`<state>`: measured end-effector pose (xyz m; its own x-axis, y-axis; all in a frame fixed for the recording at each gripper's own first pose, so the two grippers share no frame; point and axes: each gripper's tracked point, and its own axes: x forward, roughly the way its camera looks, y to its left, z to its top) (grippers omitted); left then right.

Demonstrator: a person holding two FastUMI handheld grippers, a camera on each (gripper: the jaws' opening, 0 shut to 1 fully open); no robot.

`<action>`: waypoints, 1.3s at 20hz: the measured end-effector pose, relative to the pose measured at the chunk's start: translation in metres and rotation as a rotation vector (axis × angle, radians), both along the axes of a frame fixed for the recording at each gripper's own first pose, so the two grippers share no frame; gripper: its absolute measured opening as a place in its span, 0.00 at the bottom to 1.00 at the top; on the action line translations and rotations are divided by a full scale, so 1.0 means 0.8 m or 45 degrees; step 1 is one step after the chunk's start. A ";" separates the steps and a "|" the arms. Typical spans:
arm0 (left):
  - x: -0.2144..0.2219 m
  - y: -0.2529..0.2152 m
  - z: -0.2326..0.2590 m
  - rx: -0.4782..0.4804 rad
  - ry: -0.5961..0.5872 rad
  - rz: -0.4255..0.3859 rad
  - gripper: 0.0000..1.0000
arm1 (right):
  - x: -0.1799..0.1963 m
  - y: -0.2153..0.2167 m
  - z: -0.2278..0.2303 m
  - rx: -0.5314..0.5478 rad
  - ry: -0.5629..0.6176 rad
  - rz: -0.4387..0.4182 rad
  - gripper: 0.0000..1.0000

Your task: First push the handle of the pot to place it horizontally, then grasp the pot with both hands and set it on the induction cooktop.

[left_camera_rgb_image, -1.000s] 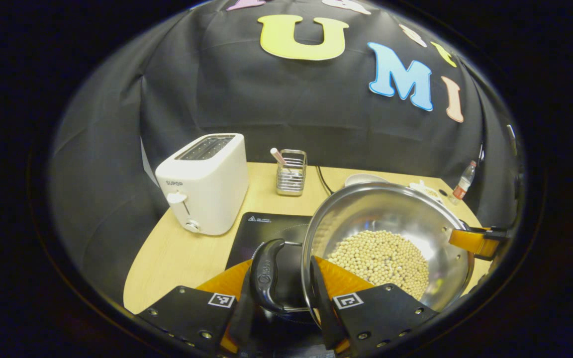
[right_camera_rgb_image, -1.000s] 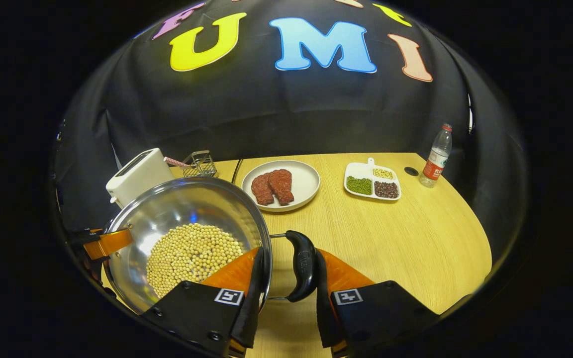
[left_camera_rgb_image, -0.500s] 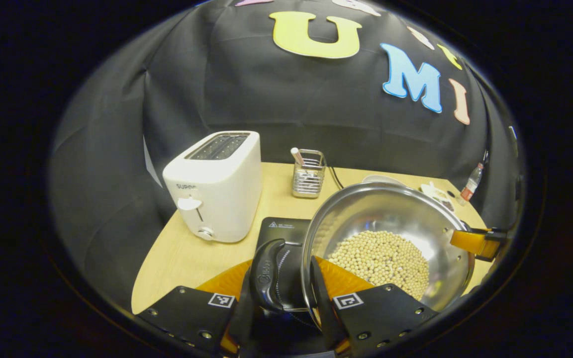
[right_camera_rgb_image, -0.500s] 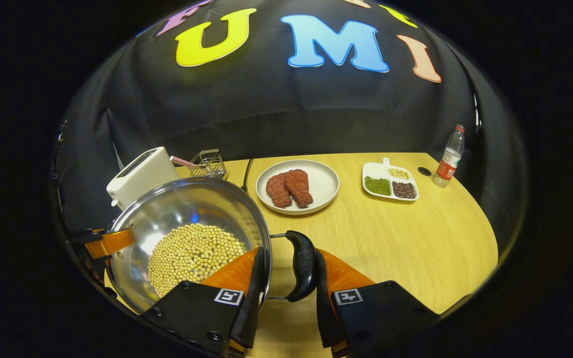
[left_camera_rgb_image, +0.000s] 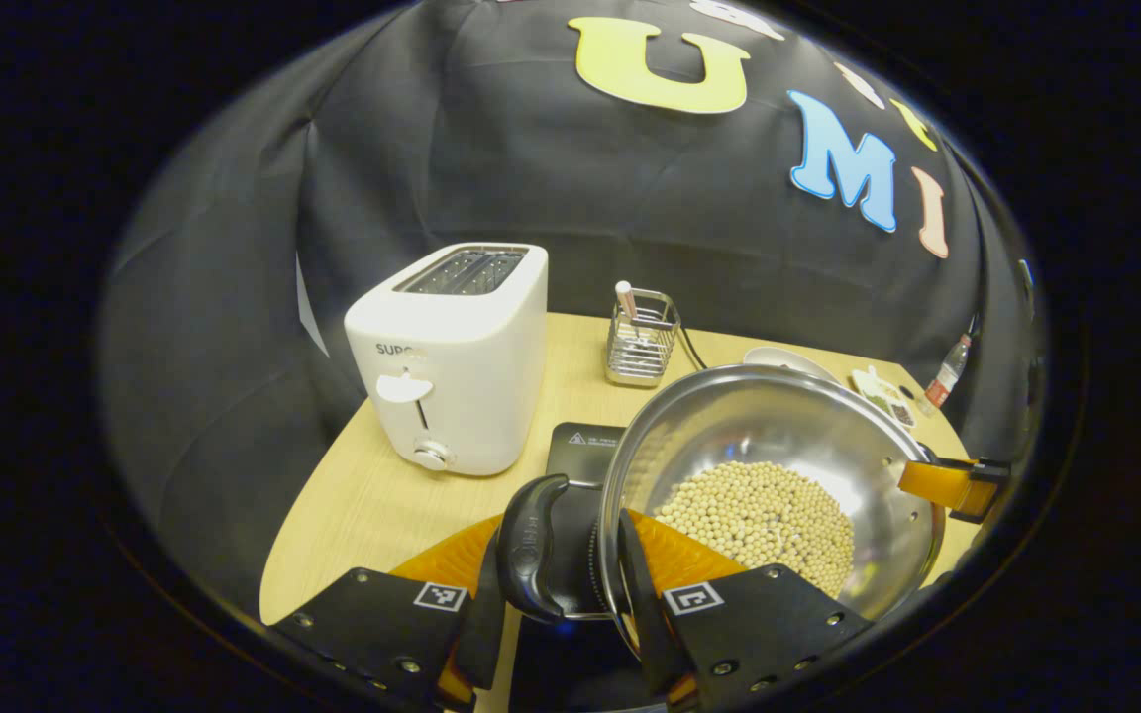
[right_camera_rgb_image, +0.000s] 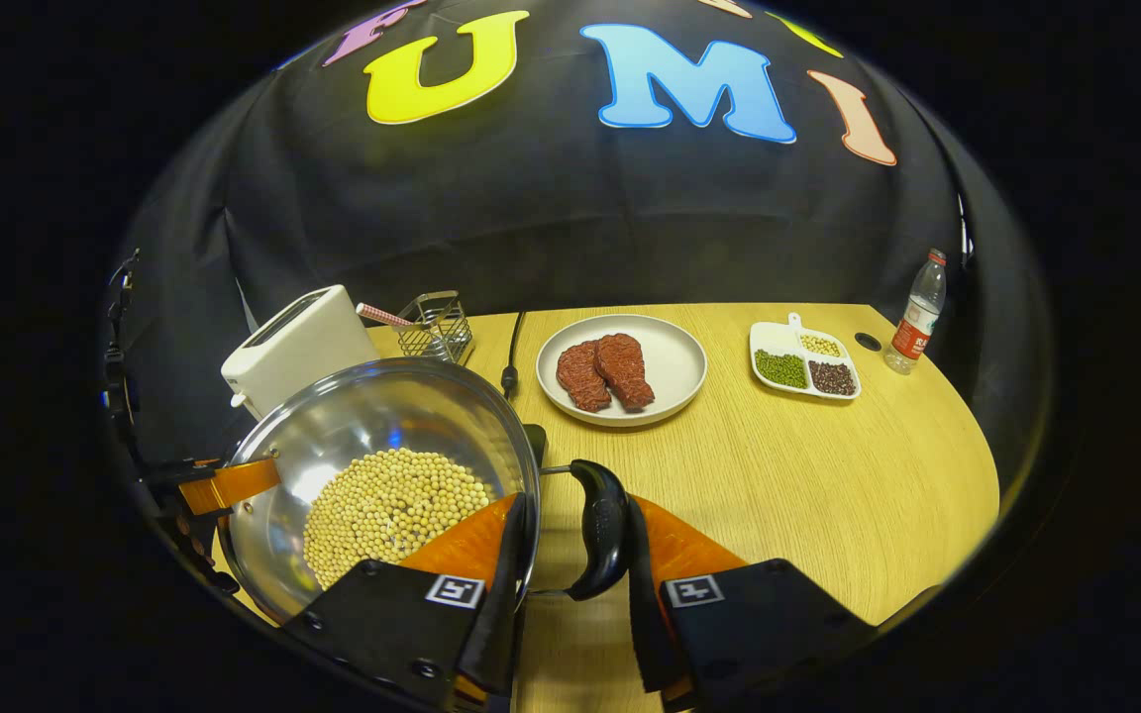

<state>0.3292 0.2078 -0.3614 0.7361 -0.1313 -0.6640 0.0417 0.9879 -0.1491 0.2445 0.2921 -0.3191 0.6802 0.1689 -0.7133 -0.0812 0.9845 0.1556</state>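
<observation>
A steel pot point(left_camera_rgb_image: 788, 426) holding pale soybeans point(left_camera_rgb_image: 759, 515) is held between both grippers, over the black induction cooktop point(left_camera_rgb_image: 585, 443). My left gripper point(left_camera_rgb_image: 561, 619) is shut across the pot's black side handle point(left_camera_rgb_image: 529, 550) and rim, one finger outside the handle and one inside the wall. In the right gripper view my right gripper point(right_camera_rgb_image: 570, 604) is shut the same way on the opposite handle point(right_camera_rgb_image: 600, 530) of the pot point(right_camera_rgb_image: 372, 426). Each view shows the other gripper's orange finger at the far rim. A corner of the cooktop point(right_camera_rgb_image: 535, 441) peeks out beside the pot.
A white toaster point(left_camera_rgb_image: 457, 356) stands left of the cooktop, with a wire utensil holder point(left_camera_rgb_image: 642, 347) behind it. On the wooden table point(right_camera_rgb_image: 808, 475) to the right are a plate point(right_camera_rgb_image: 674, 347) with meat, a divided dish point(right_camera_rgb_image: 803, 358) of beans, a water bottle point(right_camera_rgb_image: 917, 312) and a black cable point(right_camera_rgb_image: 513, 356).
Both grippers have carried the pot leftward toward the toaster and over the cooktop. The toaster looms larger in the left view; the plate and dish slid right in the right view.
</observation>
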 end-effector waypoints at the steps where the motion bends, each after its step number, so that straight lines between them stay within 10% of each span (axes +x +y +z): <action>1: 0.001 0.001 -0.001 0.015 0.001 0.003 0.58 | 0.000 0.001 -0.002 0.001 0.006 0.002 0.51; 6: 0.010 0.009 0.009 0.112 -0.079 0.036 0.60 | 0.007 0.002 0.025 0.004 -0.116 0.034 0.61; 9: 0.007 0.008 0.035 0.125 -0.150 0.080 0.90 | 0.006 -0.011 0.053 -0.024 -0.210 0.035 0.99; 26: -0.122 -0.157 0.315 0.066 -0.709 0.132 0.87 | -0.111 -0.253 0.256 -0.150 -0.753 -0.073 0.97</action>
